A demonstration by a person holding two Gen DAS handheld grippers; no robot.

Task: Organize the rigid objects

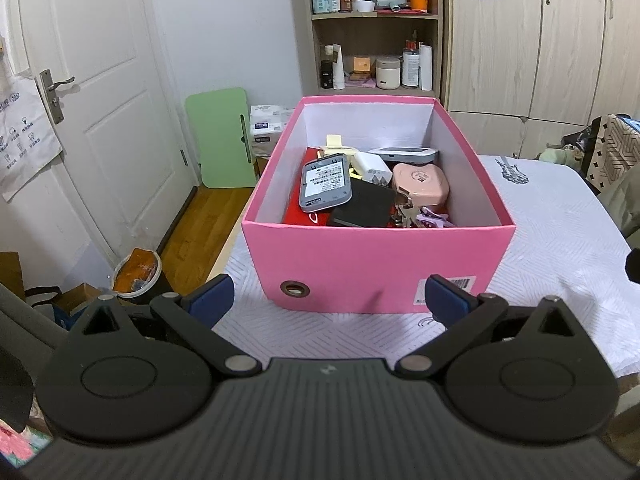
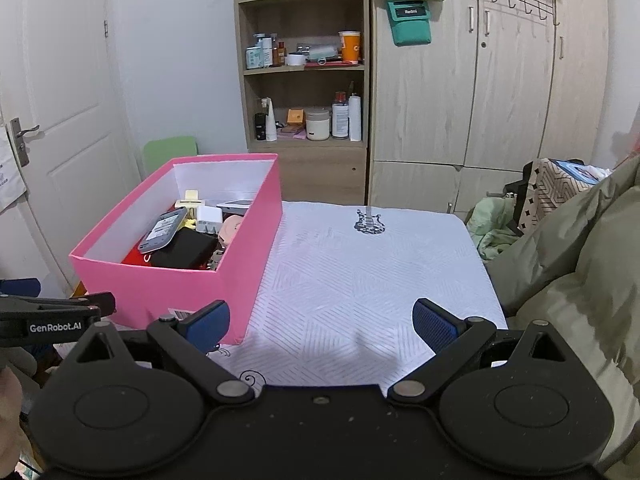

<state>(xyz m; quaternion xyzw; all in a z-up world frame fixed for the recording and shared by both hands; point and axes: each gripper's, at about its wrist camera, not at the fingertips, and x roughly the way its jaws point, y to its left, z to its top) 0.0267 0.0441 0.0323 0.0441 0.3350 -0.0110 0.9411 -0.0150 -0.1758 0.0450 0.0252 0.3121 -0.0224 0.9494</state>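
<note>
A pink rectangular cardboard box (image 1: 376, 268), open-topped and full of small items, sits on the left part of a white patterned tablecloth (image 2: 360, 280). Inside lie a grey phone-like device (image 1: 323, 187) and a pink heart-shaped case (image 1: 420, 184). The left gripper (image 1: 328, 300) and the right gripper (image 2: 320, 322) hover near the box, fingers spread wide, holding nothing. Behind stand a wooden shelf unit (image 2: 304, 80), a pale wooden wardrobe (image 2: 500, 80) and a white door (image 1: 92, 80).
</note>
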